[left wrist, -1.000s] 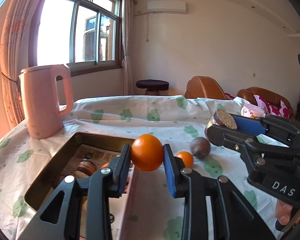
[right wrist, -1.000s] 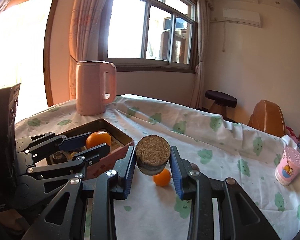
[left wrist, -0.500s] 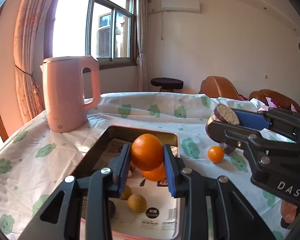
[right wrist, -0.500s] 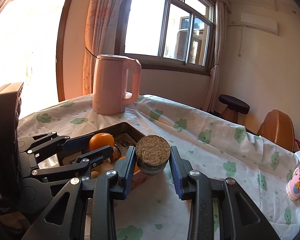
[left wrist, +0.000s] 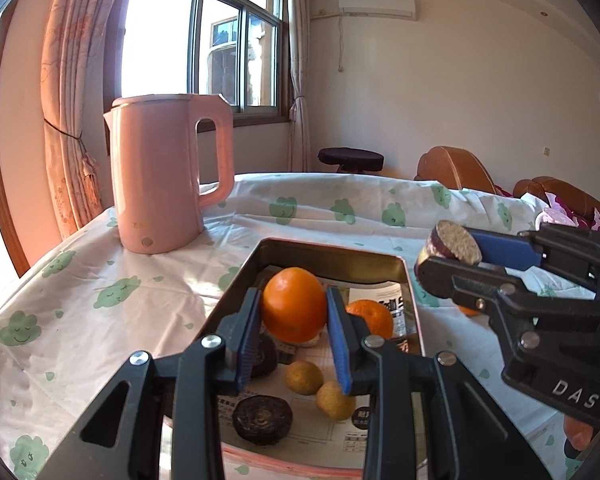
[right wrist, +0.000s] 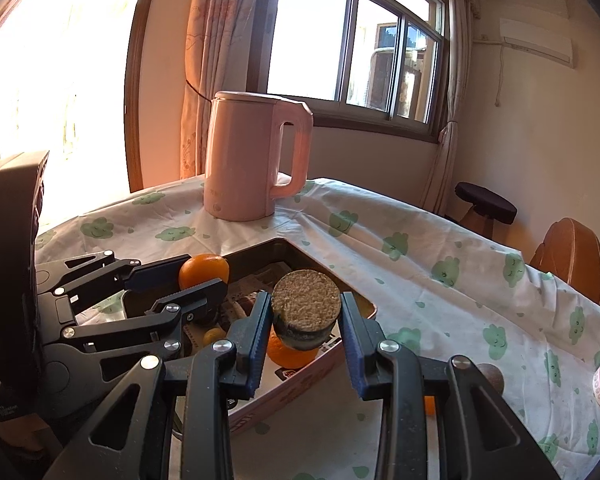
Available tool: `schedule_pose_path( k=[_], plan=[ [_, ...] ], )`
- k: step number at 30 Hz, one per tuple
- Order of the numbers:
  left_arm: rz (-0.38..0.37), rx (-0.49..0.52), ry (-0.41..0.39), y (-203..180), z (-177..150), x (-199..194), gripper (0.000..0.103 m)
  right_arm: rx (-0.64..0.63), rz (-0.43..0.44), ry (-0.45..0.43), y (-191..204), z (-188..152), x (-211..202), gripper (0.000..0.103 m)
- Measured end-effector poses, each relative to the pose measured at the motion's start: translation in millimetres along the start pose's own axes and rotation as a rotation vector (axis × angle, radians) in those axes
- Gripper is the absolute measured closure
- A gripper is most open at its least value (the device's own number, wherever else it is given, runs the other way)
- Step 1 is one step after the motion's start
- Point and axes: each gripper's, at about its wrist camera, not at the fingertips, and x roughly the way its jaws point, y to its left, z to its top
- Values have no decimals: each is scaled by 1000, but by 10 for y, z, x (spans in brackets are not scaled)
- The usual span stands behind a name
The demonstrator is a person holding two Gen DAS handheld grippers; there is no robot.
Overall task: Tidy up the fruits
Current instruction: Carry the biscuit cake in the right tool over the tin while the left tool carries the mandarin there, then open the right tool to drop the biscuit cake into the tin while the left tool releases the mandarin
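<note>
left wrist view: the left gripper (left wrist: 294, 330) holds a large orange (left wrist: 294, 304) clamped between its blue jaws. a second ago this orange hung over the near edge of the tray with open tablecloth behind it; now it sits above the inside of the metal tray (left wrist: 332, 249), over the paper lining where a smaller orange (left wrist: 372, 318), two small yellow fruits (left wrist: 305, 377) and two dark halved fruits (left wrist: 262, 419) already lie. the pink kettle (left wrist: 168, 172) has grown larger and slid toward centre, so the hand has swung across toward the tray. the right gripper (left wrist: 456, 258) reaches in from the right, just past the tray's right rim.

right wrist view: the right gripper (right wrist: 306, 318) holds a halved purple fruit (right wrist: 306, 308), cut face up, jaws narrow on its sides. earlier it hung over bare tabletop with a small orange below; now it hovers over the tray's near corner (right wrist: 370, 311). the left gripper (right wrist: 204, 280) with its orange is already over the tray.

by my judgement both fruits are carried to the drop point; what remains is lowering and releasing, while some fruit still waits on the tabletop (right wrist: 440, 276).
</note>
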Motion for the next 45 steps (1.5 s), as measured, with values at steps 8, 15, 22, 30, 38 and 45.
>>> schedule_pose_path(
  k=[8,15,22,30,38,45],
  plan=[
    [24,-7,19,119,3,57,69,-4,12,21,92,-8,108,67],
    [32,-21,48,226,-1,126,69,-7,21,40,153,-23,198,67],
    [34,-27,63,268,13,175,69,-16,22,69,217,-72,296,67],
    [15,-32,97,291,10,245,69,-20,27,93,250,-114,373,67],
    [7,-43,118,309,3,278,69,-13,30,112,260,-157,434,67],
    [8,-30,133,288,4,310,69,-15,30,133,269,-184,480,67]
  ],
)
